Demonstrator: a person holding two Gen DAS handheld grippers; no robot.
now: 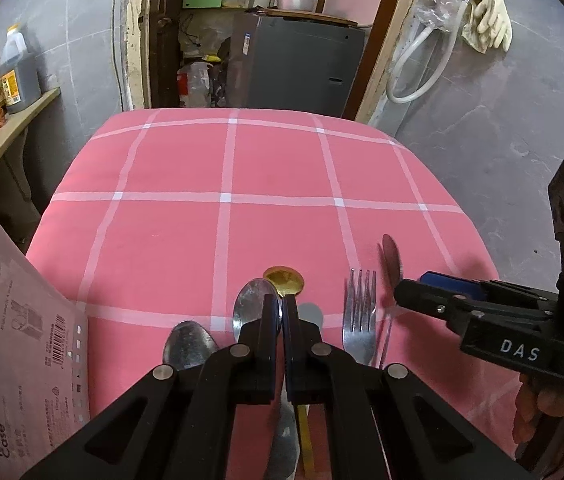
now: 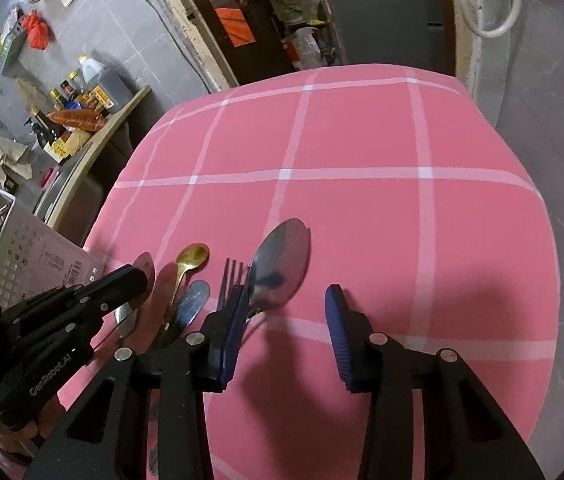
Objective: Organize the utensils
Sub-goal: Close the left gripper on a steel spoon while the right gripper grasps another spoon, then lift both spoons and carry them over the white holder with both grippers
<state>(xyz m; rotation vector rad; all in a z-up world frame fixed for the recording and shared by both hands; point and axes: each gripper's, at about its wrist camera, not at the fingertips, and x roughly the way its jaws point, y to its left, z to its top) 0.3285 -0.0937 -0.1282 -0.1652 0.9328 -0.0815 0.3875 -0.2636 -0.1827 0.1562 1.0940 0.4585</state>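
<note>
Left tongs (image 1: 282,312): jaws drawn together, clamped on the handle of the gold spoon (image 1: 284,280), whose bowl lies just ahead on the desk (image 1: 185,160). Right tongs (image 2: 282,320): jaws spread wide apart, gripping nothing, poised above the large steel spoon (image 2: 282,260) and the fork (image 2: 231,280). The utensils lie side by side near the desk's front edge on the pink checked cloth. A perforated white cutlery case (image 1: 13,340) stands at far left.
</note>
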